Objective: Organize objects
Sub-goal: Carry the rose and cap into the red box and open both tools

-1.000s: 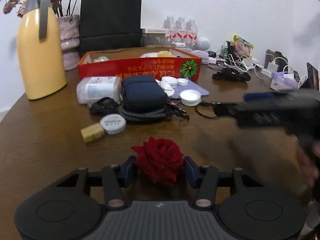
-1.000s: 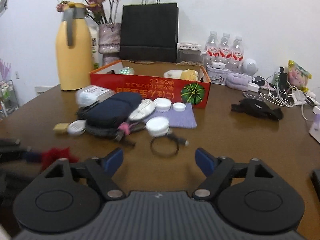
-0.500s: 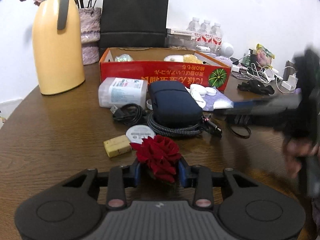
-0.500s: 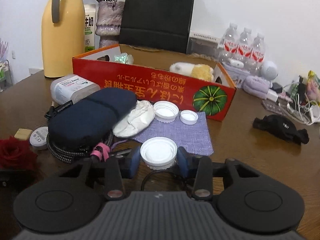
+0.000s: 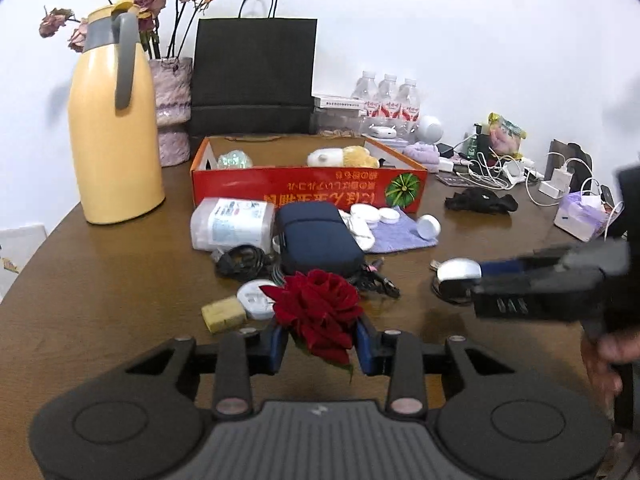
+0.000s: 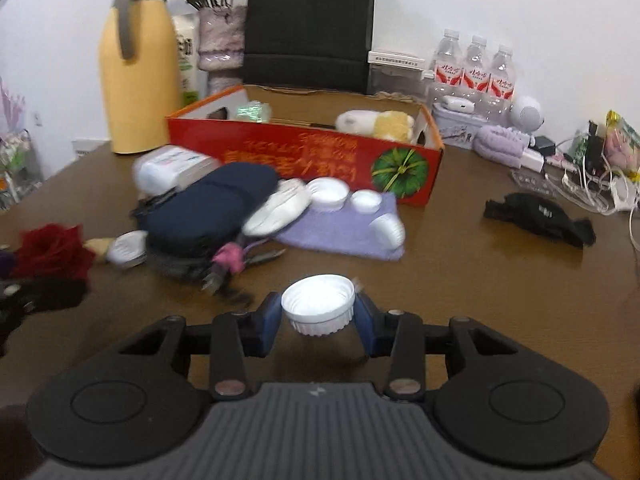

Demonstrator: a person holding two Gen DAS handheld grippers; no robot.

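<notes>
My left gripper (image 5: 320,342) is shut on a red rose (image 5: 316,314), held a little above the brown table (image 5: 100,280). A white ribbed lid (image 6: 319,303) sits between the blue pads of my right gripper (image 6: 319,320), which is shut on it and holds it off the table. In the left wrist view the right gripper (image 5: 460,276) comes in from the right with the lid (image 5: 458,270) at its tip. The red cardboard box (image 6: 304,156) stands behind, open on top, with a plush toy (image 6: 374,124) inside. The rose (image 6: 52,250) shows at the left of the right wrist view.
Before the box lie a navy pouch (image 5: 318,236), a wipes pack (image 5: 232,224), cables, a round tin (image 5: 256,300), a yellow block (image 5: 223,314), a purple cloth (image 6: 340,230) with several white lids. A yellow jug (image 5: 114,120), vase, black bag (image 5: 252,76), bottles and chargers stand behind.
The left gripper closed on the rose and lifted it off the table. The right gripper closed on the white lid and raised it, drawing back from the pile; another lid now lies tipped on the cloth.
</notes>
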